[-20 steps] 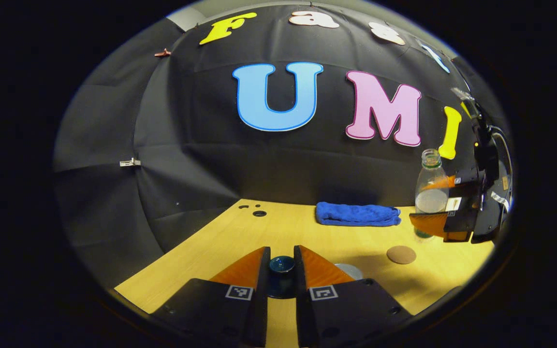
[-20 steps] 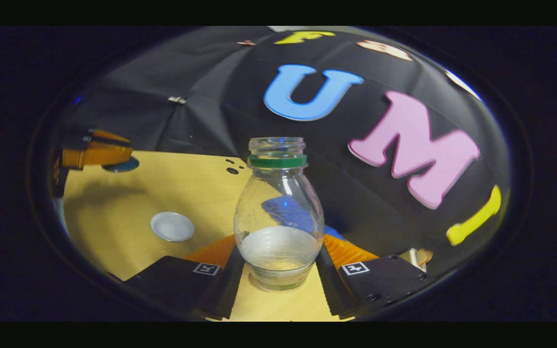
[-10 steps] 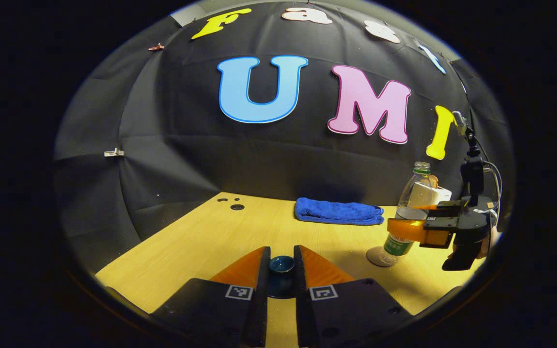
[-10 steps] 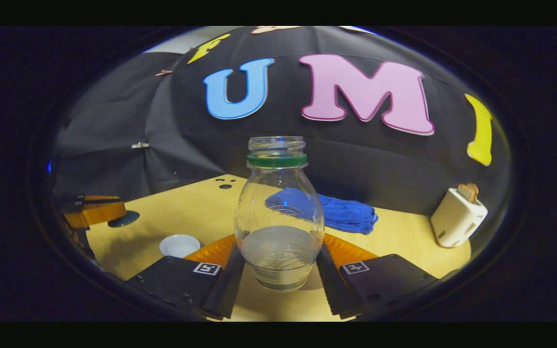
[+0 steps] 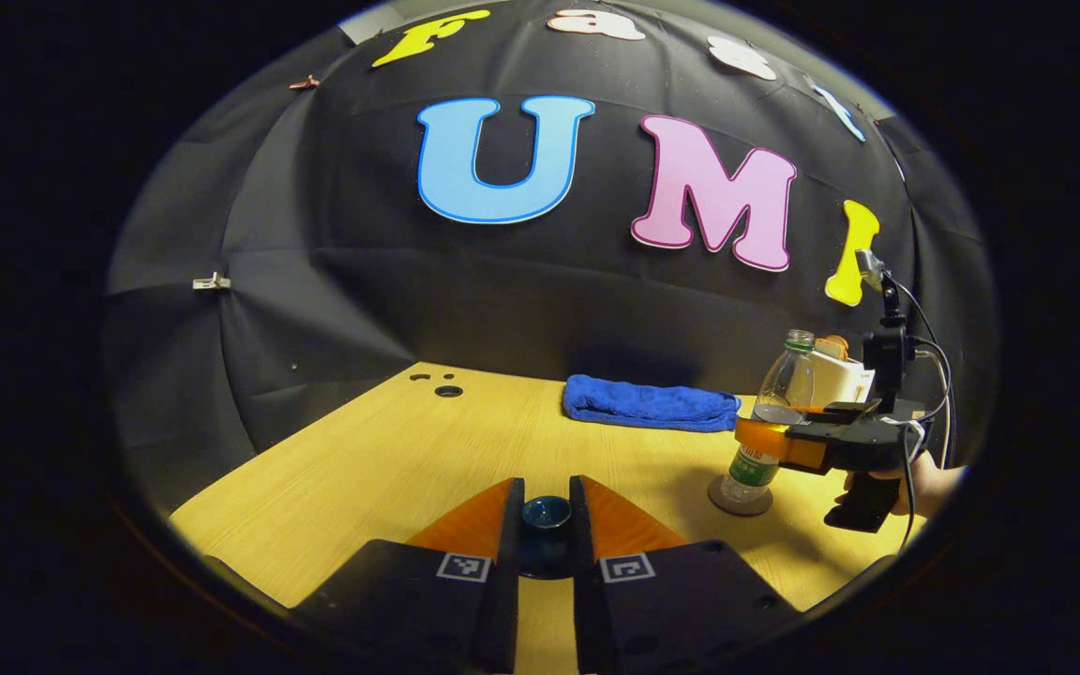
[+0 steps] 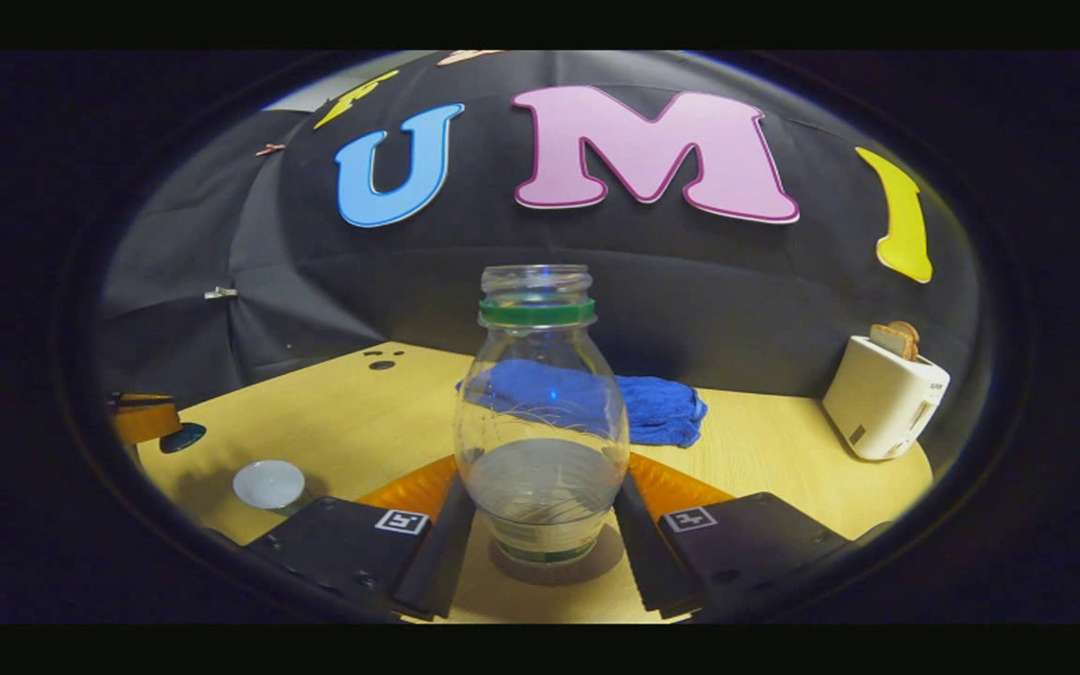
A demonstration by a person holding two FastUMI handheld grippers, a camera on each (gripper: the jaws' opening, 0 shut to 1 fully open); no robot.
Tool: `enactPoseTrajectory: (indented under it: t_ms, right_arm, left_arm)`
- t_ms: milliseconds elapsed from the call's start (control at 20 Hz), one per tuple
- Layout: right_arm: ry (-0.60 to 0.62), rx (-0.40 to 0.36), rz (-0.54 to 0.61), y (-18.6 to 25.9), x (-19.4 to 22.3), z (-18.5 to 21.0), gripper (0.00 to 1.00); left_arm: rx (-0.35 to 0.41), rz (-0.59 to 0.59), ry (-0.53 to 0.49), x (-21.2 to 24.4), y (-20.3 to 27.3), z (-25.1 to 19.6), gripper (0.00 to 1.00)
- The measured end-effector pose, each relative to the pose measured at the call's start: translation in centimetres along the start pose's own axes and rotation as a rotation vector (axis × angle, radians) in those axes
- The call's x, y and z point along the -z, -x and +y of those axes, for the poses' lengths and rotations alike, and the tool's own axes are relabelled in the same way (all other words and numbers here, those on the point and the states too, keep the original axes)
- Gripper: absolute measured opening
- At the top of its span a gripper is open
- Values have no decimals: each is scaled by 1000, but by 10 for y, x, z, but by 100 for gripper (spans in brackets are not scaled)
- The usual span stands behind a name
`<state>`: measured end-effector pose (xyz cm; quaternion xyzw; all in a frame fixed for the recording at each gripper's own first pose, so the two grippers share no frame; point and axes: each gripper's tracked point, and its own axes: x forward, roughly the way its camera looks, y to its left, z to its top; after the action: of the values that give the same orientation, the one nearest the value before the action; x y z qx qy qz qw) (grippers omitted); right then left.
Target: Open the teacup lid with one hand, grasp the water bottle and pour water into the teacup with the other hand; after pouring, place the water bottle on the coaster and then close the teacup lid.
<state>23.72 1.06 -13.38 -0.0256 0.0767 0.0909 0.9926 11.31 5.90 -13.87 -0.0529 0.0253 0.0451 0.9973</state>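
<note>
At bottom centre of the right gripper view, the right gripper has its jaws closed on the water bottle, now lowered onto the coaster. The left gripper still pinches the teacup lid; the teacup sits lower left on the desk.

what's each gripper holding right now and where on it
Left gripper grips the lid by its knob. Right gripper grips the bottle around its lower body.
</note>
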Motion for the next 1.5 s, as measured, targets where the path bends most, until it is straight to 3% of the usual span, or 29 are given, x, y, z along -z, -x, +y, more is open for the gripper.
enactPoseTrajectory:
  t_ms: [100, 350, 500, 550, 650, 700, 1150, 1300, 1350, 1500]
  right_arm:
    - [-13, 0, -5, -4, -1, -2, 72]
    - [-18, 3, 0, -2, -1, -4, 76]
    - [10, 3, 6, 0, 1, -3, 80]
    - [17, 12, 8, 0, 1, -4, 80]
    - [14, 13, 18, 2, 5, -4, 90]
    - [12, 18, 17, 3, 4, -5, 100]
    - [67, 19, 36, 48, 16, -9, 98]
    - [62, 26, 47, 74, 22, -12, 98]
    - [69, 51, 37, 81, 19, -17, 98]
    - [85, 77, 1, 102, 8, -21, 98]
  left_arm:
    - [1, 0, 0, 0, -3, 0, 28]
    - [7, -3, -15, -2, -6, -4, 24]
    - [13, -3, -15, -2, -7, -6, 31]
    - [13, -2, -15, -3, -7, -6, 28]
    - [14, -6, -17, -5, -7, -7, 28]
    - [13, -7, -19, -5, -8, -7, 24]
    - [19, -24, -18, -21, -16, -17, 31]
    - [32, -12, -11, -11, -28, -25, 24]
    - [29, -2, -14, -4, -32, -27, 31]
    - [32, 20, -27, 19, -45, -35, 28]
